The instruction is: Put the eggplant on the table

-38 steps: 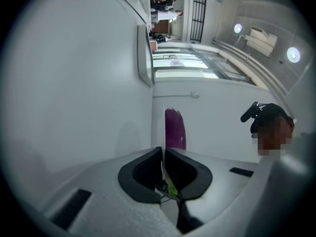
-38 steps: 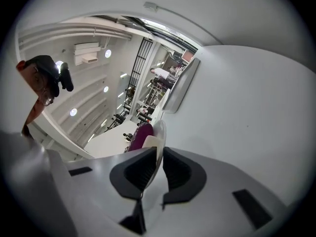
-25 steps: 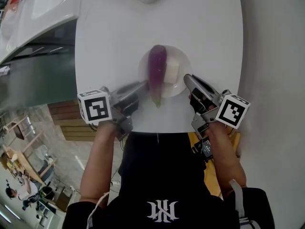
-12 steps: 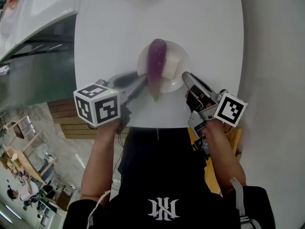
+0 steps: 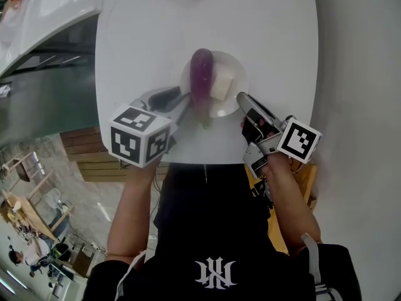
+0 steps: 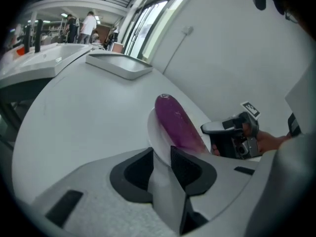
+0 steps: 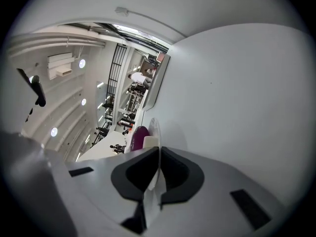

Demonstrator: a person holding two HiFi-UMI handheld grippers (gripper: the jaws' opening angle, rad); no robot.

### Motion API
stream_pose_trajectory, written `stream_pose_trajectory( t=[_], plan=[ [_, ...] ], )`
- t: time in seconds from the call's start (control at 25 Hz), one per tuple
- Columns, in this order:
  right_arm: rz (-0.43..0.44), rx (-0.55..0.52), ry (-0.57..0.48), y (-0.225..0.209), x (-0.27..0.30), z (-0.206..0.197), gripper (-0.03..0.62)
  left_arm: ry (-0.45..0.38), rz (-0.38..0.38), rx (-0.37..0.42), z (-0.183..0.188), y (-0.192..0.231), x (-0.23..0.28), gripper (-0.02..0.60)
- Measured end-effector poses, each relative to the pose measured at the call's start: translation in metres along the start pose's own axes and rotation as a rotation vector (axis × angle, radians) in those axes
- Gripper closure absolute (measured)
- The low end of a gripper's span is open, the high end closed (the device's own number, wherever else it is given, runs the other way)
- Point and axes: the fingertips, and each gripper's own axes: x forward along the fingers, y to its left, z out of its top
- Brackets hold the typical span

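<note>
Left gripper (image 5: 182,102) rolling upright since a second ago, now straddling white round plate (image 5: 239,68) rim at 8 o'clock, pads seemingly pressing it. Right gripper (image 5: 240,97) jaws closing on rim at 4 o'clock. Glossy purple eggplant (image 5: 200,80) lying on plate, not yet reaching white table (image 5: 144,42).

**Legible markings.** No words or numbers can be read. A white monogram-like emblem (image 5: 216,273) stands on the person's black shirt (image 5: 213,221), but its letters cannot be made out. The left cube (image 5: 141,137) and right cube (image 5: 299,140) carry black-and-white square code markers, which are patterns and not text.
</note>
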Motion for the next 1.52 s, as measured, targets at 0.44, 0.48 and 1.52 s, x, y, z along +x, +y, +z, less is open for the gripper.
stream_pose_trajectory(
  t=[0.44,0.48,1.52],
  plan=[
    [-0.139,-0.158,0.053,0.0,-0.003,0.002,0.579,0.091,0.169,0.257,-0.002,-0.006,0.0,0.509],
    [-0.151,-0.183,0.062,-0.001,-0.003,0.002,0.579,0.097,0.177,0.274,-0.003,-0.006,0.001,0.513],
    [-0.502,-0.938,0.217,-0.015,0.005,0.012,0.477,0.145,0.256,0.422,0.006,-0.014,0.005,0.523]
  ],
)
